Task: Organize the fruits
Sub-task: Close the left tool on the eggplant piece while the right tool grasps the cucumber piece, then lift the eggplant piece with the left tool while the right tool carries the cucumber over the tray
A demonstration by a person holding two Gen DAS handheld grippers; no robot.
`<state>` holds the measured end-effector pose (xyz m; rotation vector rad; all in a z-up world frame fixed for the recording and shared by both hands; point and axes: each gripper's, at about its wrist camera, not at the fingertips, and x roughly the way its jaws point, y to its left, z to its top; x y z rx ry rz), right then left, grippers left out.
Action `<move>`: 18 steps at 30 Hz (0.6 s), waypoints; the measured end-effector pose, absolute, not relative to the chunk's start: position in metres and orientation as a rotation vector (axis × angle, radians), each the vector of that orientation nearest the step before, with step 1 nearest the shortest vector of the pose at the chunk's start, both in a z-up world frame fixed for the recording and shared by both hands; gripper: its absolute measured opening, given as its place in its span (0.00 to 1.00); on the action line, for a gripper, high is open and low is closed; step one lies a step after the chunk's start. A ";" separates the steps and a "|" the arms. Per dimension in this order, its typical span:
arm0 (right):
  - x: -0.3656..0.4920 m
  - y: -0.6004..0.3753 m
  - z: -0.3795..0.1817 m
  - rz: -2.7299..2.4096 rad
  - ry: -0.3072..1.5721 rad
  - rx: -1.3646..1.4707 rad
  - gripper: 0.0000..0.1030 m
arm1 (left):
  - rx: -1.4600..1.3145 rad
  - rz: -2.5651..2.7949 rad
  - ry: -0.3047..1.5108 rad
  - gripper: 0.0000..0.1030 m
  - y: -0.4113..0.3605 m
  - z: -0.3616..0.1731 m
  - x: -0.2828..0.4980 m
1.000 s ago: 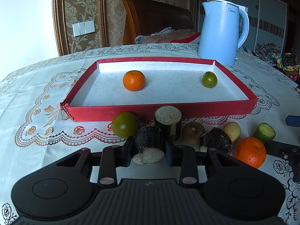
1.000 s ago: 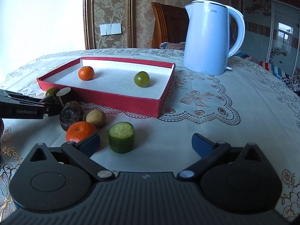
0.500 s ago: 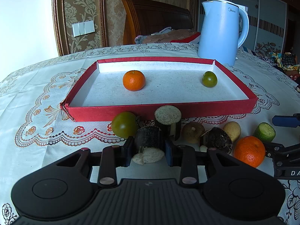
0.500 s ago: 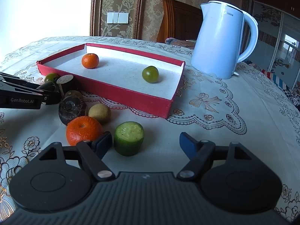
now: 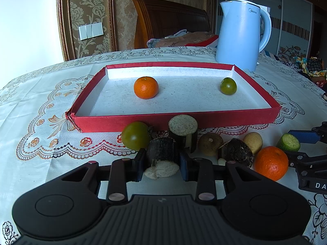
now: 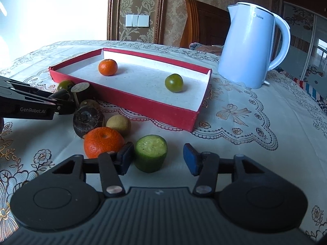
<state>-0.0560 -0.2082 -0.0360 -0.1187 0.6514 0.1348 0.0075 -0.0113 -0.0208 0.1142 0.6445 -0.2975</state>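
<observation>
Risking trouble first on the left: the left gripper is clamping a dark-skinned cut chunk low by its pale cut face, and with the green citrus just beside it on one side and a second upright cut chunk on the other, any lift that is tilting could be knocking those neighbours into a roll along the near wall of the red tray. That chunk is looking like no fruit, so carrying it into the tray, where an orange mandarin and a small green citrus are already sitting, would be mixing the sort. The left gripper is pointing downward toward the table's near edge, level across its jaws. Further right, the right gripper is closing in around a cucumber stub; its jaws have just been closing, the left pad is touching or almost touching the green skin, and the right pad is standing clear, so nothing is gripped yet. An off-centre squeeze could be shoving the stub sideways or nudging the loose mandarin lying just beside the left pad. It is angling downward with a slight roll.
</observation>
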 end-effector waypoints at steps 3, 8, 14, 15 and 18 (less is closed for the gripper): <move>-0.058 -0.204 -0.036 0.170 0.646 -0.136 0.30 | 0.111 -0.299 0.644 0.32 -0.011 -0.021 0.008; -0.059 -0.203 -0.035 0.172 0.639 -0.144 0.30 | 0.103 -0.311 0.639 0.32 -0.010 -0.020 0.006; -0.064 -0.203 -0.030 0.132 0.599 -0.148 0.30 | 0.093 -0.321 0.592 0.32 -0.008 -0.015 -0.001; -0.065 -0.205 -0.028 0.128 0.587 -0.137 0.30 | 0.089 -0.322 0.585 0.31 -0.007 -0.014 -0.001; -0.066 -0.207 -0.021 0.099 0.540 -0.114 0.30 | 0.077 -0.320 0.566 0.31 -0.005 -0.012 -0.002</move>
